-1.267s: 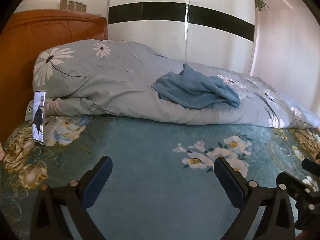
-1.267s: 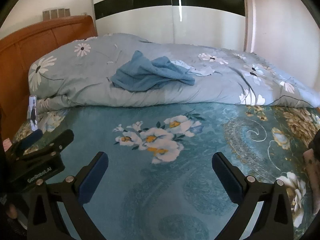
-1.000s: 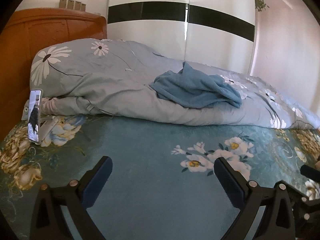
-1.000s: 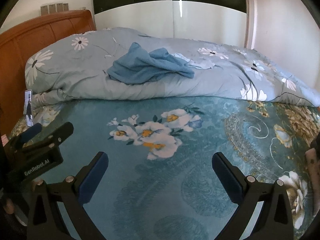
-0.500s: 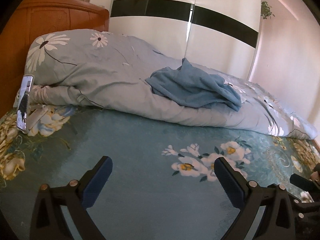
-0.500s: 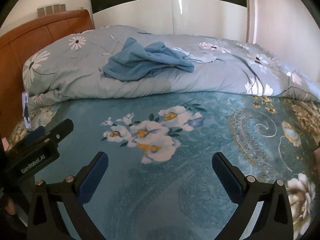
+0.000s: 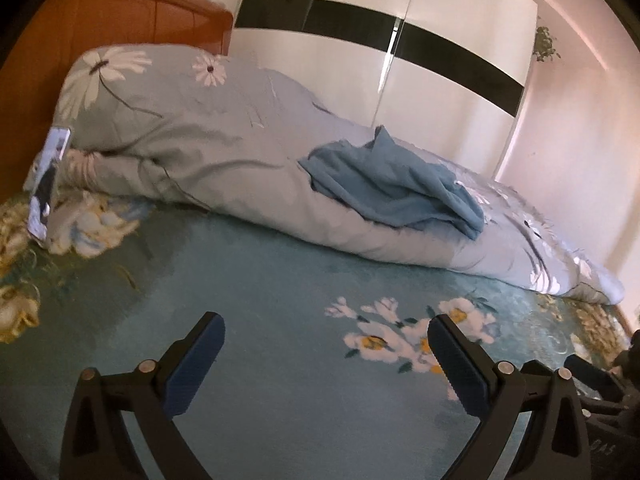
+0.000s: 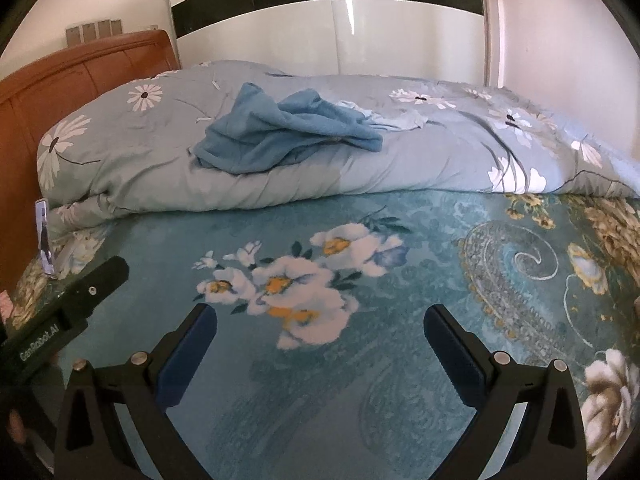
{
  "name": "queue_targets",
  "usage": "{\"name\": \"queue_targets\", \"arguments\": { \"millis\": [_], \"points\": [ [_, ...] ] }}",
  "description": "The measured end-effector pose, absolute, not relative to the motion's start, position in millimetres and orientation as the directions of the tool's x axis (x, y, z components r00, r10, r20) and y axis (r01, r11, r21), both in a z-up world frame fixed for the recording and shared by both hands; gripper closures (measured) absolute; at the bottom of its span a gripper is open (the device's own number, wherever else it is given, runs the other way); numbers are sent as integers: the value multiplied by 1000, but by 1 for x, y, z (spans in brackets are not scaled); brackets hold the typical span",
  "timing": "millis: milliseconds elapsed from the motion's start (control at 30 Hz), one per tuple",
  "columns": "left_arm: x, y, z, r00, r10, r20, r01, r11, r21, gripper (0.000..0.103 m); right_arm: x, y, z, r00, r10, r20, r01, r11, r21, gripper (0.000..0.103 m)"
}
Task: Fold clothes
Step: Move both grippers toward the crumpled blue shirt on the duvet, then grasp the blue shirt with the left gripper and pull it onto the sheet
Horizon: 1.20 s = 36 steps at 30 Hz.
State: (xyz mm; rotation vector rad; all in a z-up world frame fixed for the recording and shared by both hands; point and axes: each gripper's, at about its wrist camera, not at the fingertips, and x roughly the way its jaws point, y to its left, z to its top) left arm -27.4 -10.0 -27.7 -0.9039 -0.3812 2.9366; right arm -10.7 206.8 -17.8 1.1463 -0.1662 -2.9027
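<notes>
Blue, soft garment [image 7: 394, 190] lay crumpled on the rolled duvet [image 7: 224, 148], centre frame, w/ nothing gripping it. Your left gripper [image 7: 326, 346] & right gripper [image 8: 320, 340] both hung spread wide, empty. Looked light & floppy, so you'd prob. do best pinching its near edge.

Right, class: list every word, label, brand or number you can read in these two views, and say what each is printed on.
"GenRobot.AI": white lettering on the black body of the left gripper, seen in the right wrist view.
White marks on the right gripper's body, left wrist view: too blurred to read.
Phone screen: nothing legible.
</notes>
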Motion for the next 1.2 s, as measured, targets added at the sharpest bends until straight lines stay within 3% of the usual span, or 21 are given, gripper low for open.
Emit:
{"name": "queue_targets", "arguments": {
  "millis": [433, 567, 767, 933, 1067, 1200],
  "points": [
    [-29, -24, -24, -833, -39, -552, 94, -993, -73, 0, -8, 201, -7, -770, -130, -625, 67, -990, 124, 0],
    [-40, -34, -18, -840, -18, -542, 76, -993, -86, 0, -9, 205, -7, -775, -152, -613, 74, -986, 150, 0],
    [-69, -22, -15, -827, -75, -557, 74, -997, 25, 0, -13, 216, -9, -780, -149, -608, 76, -987, 145, 0],
    [-103, -6, -18, -800, 25, -600, -4, -999, -37, 0, -15, 232, -11, -789, -128, -600, 61, -989, 131, 0],
    [-132, 18, 0, -847, 59, -528, -55, -998, -23, 0, -15, 249, -20, -784, -123, -608, 43, -988, 145, 0],
    [-189, 37, 17, -813, 188, -552, -129, -981, -144, 0, -10, 268, -33, -768, -110, -630, 7, -986, 164, 0]
  ]
}}
